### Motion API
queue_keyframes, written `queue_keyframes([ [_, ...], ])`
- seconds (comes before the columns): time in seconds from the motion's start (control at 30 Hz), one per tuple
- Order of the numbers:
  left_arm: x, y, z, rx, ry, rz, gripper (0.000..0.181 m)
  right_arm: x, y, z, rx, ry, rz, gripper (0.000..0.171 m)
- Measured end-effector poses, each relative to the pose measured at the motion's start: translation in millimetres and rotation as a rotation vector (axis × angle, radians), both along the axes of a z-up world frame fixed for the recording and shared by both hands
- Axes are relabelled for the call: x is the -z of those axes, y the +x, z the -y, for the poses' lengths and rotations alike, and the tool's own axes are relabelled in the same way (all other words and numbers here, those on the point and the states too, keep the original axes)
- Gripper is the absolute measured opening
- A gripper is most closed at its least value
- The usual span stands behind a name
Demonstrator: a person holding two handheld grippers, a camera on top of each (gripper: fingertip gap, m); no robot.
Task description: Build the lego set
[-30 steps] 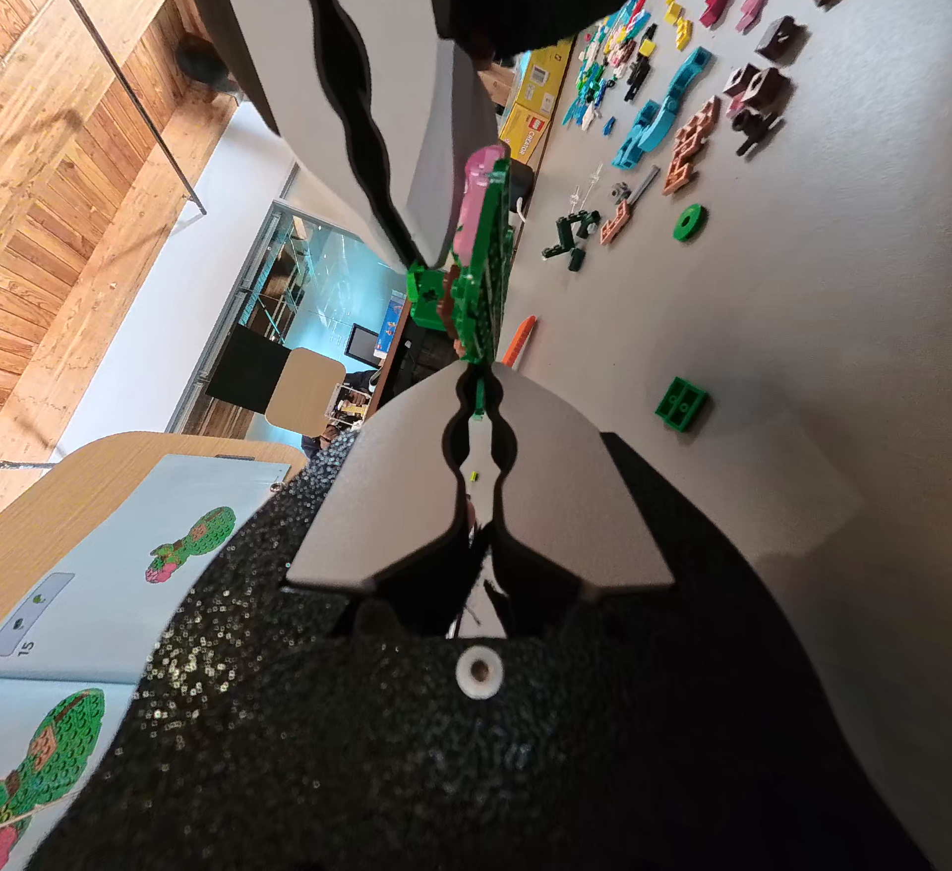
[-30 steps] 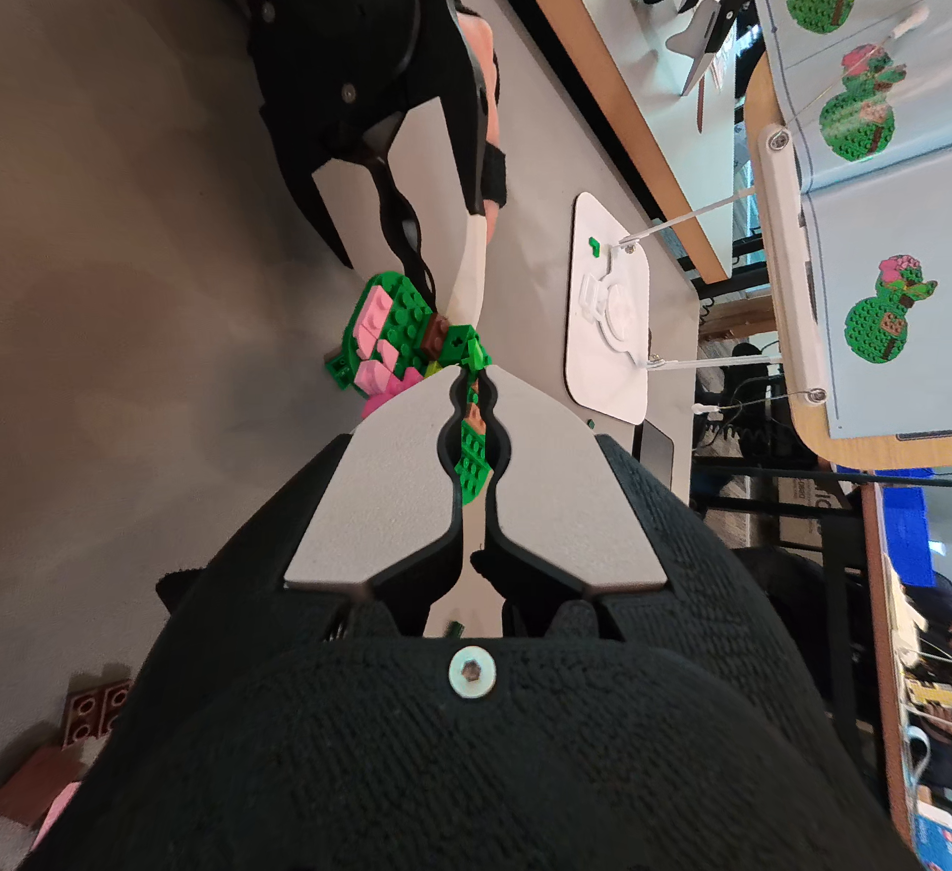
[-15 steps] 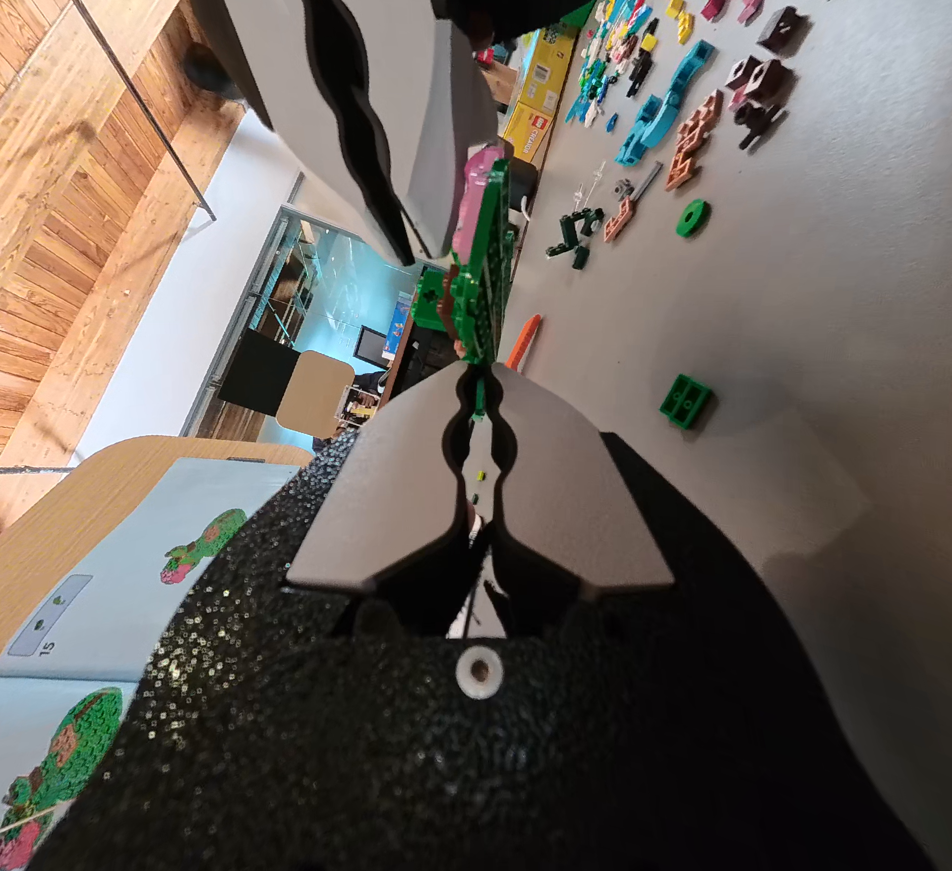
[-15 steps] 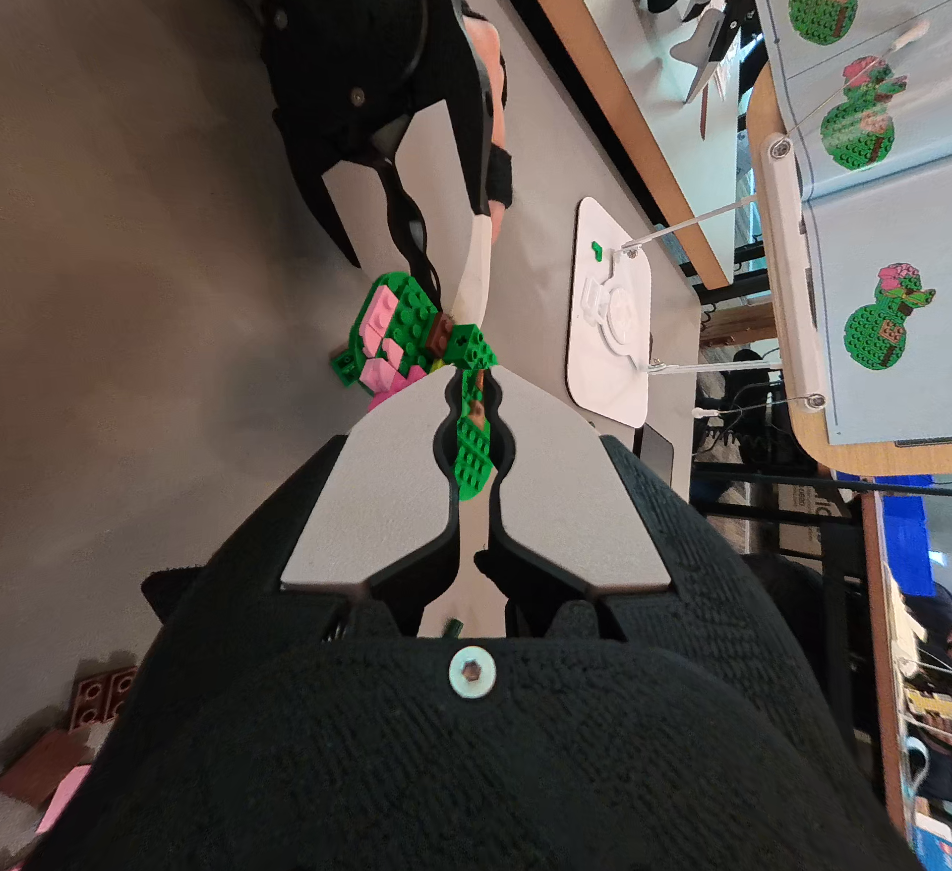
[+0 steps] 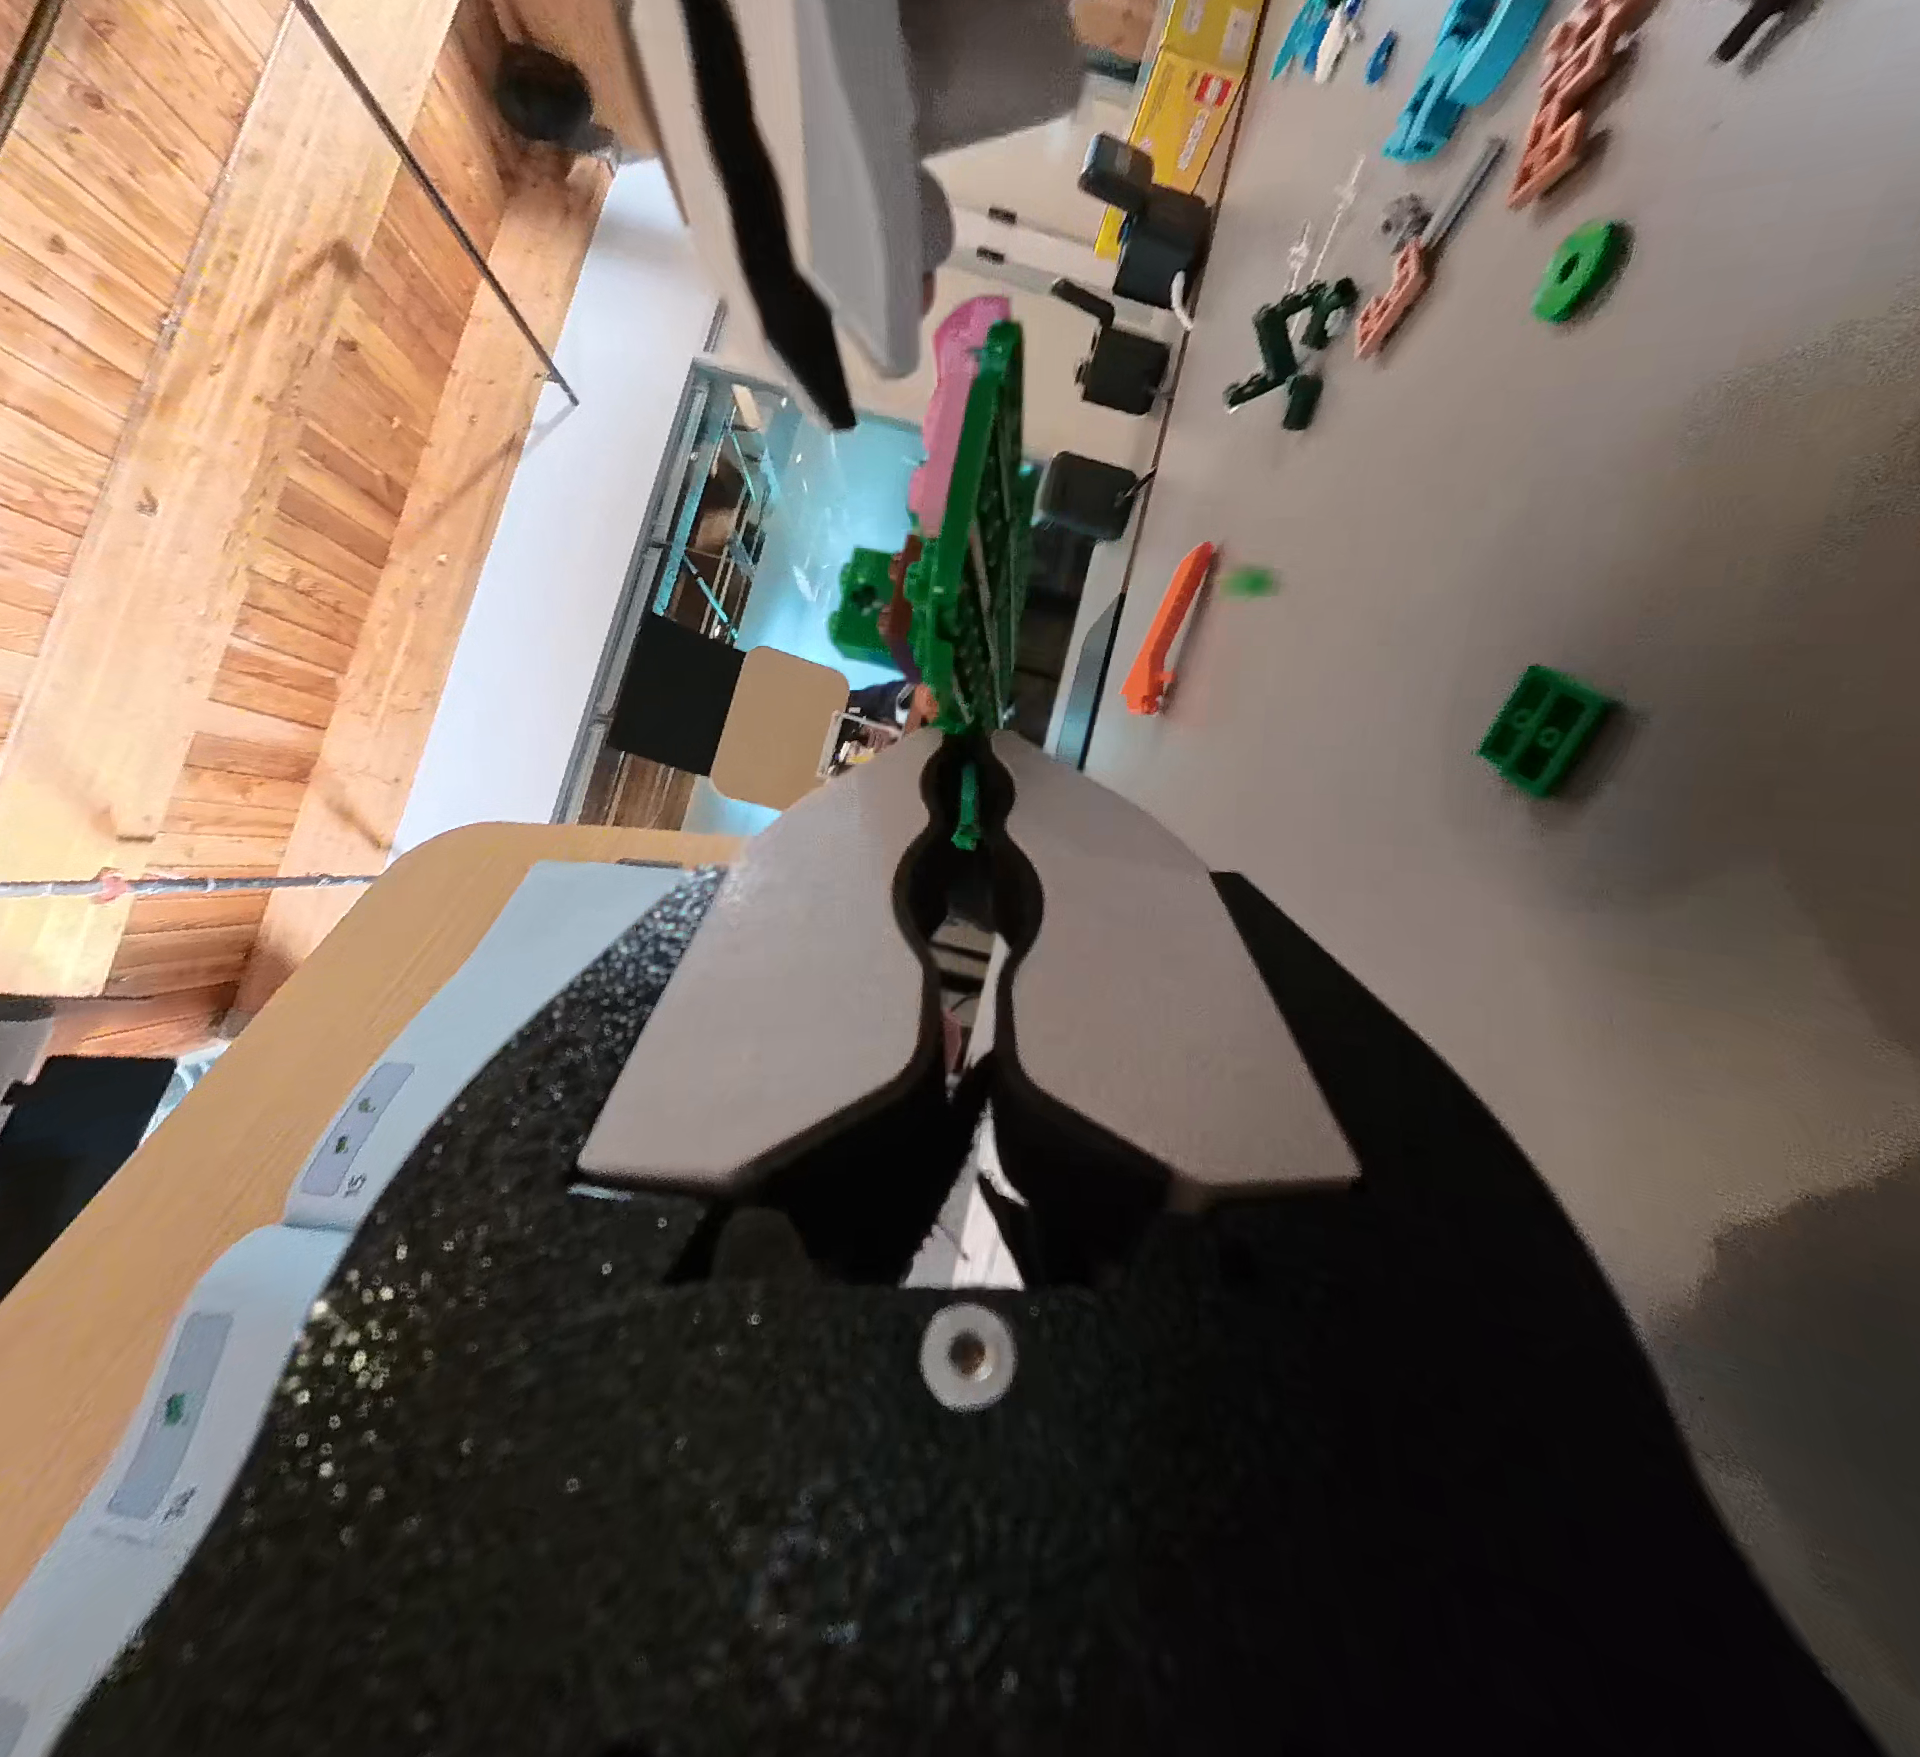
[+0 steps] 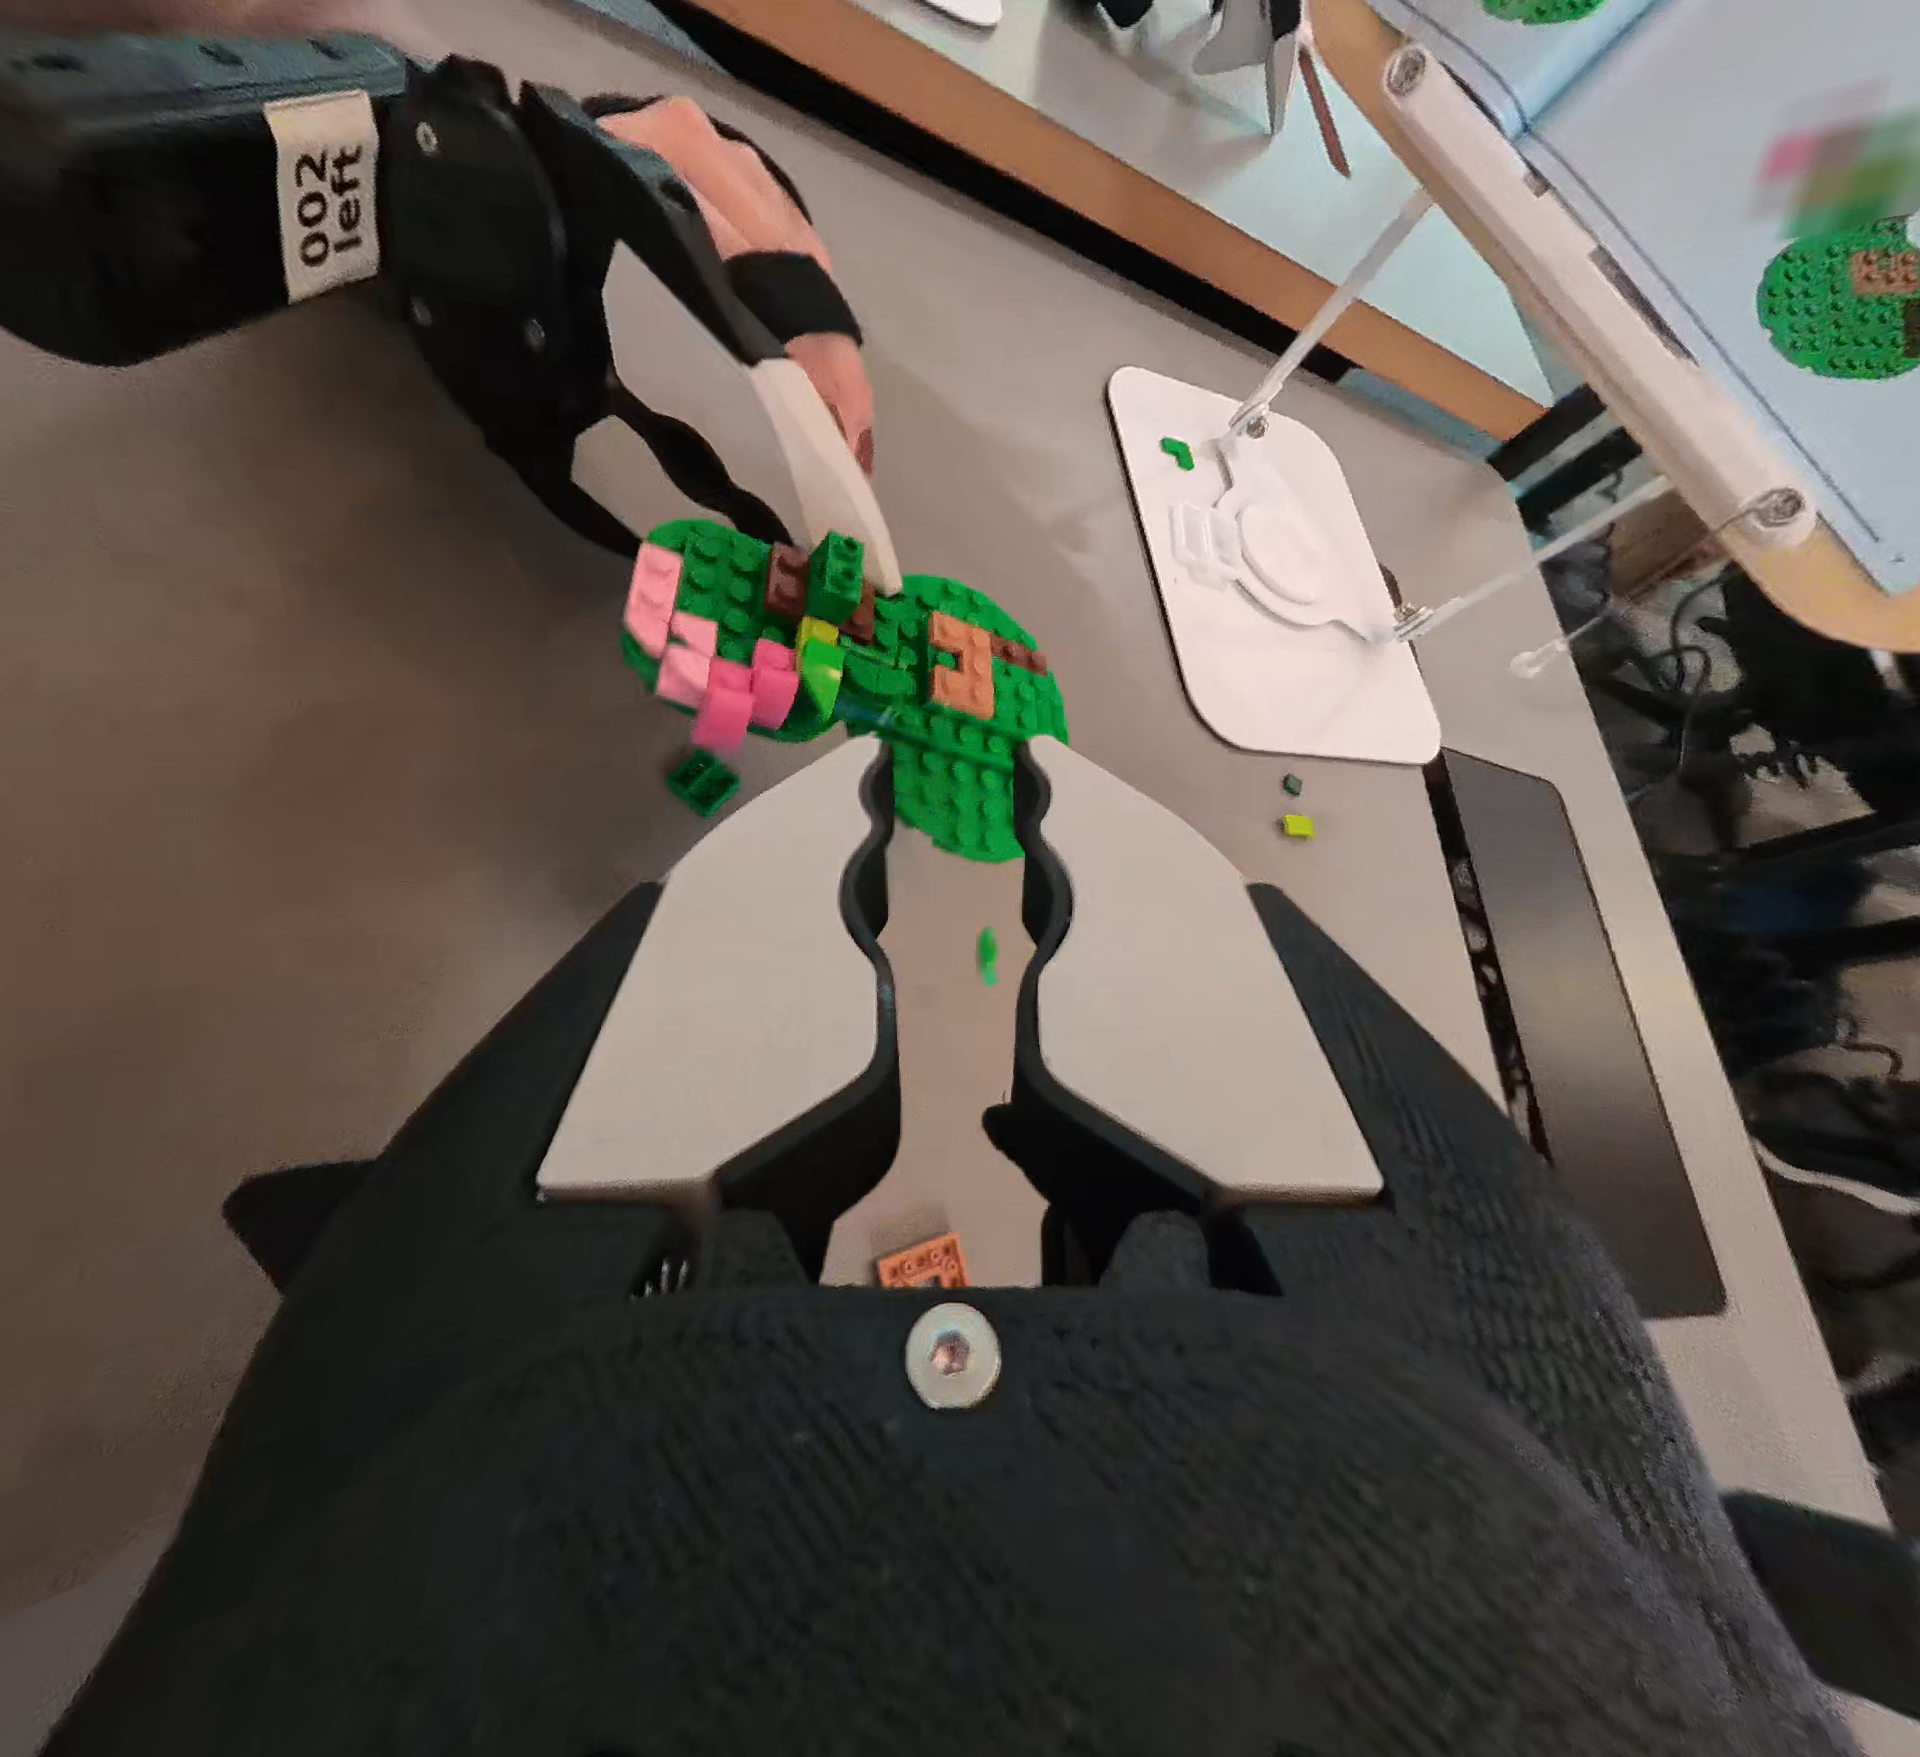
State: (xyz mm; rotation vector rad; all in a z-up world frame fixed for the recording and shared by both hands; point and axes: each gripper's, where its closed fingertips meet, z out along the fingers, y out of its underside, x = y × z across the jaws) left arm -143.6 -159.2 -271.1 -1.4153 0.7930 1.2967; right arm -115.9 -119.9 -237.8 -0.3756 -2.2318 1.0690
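The lego build (image 6: 842, 658), a green plate with pink and brown bits on top, is up off the grey table (image 6: 260, 720), pinched edge-on by the left gripper (image 5: 971, 772), jaws narrow and clamped on its rim. Half a second ago the right gripper (image 6: 951, 772) was squeezing the plate too; now its jaws are spread and it's backed off, so looks like that press is done and the next piece is up. The left one tilts in from the upper left, a finger (image 6: 831, 471) over the studs. A loose green brick (image 5: 1545, 743) sits nearby.
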Motion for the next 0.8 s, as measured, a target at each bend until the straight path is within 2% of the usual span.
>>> queue_keyframes([
  [0.03, -1, -3, 1, -0.015, 0.007, 0.000, 0.002, 3, 1, -1, -0.021, 0.011, -0.016, 0.022],
  [0.13, -4, -10, 3, -0.041, 0.015, 0.026, 0.002, 18, 0, -1, -0.039, 0.129, -0.066, 0.030],
  [0.27, -2, -11, 3, -0.037, 0.005, 0.046, 0.002, 25, -19, 3, 0.001, 0.356, -0.296, 0.041],
  [0.37, -2, -7, 2, -0.014, 0.010, 0.058, 0.002, 33, -27, 7, 0.005, 0.487, -0.409, 0.033],
  [0.43, -2, -4, 2, -0.002, 0.012, 0.060, 0.002, 33, -33, 5, 0.027, 0.565, -0.491, 0.011],
  [0.47, -2, -4, 2, -0.003, 0.014, 0.056, 0.002, 34, -35, 5, 0.035, 0.593, -0.520, 0.005],
  [0.57, -3, -8, 2, -0.028, 0.026, 0.039, 0.003, 36, -38, 3, 0.052, 0.610, -0.530, 0.003],
  [0.7, -9, -22, 3, -0.124, 0.063, 0.018, 0.030, 32, -37, 4, 0.046, 0.612, -0.569, 0.003],
  [0.8, -8, -28, 3, -0.149, 0.054, 0.034, 0.036, 32, -35, 10, 0.019, 0.599, -0.577, 0.003],
])
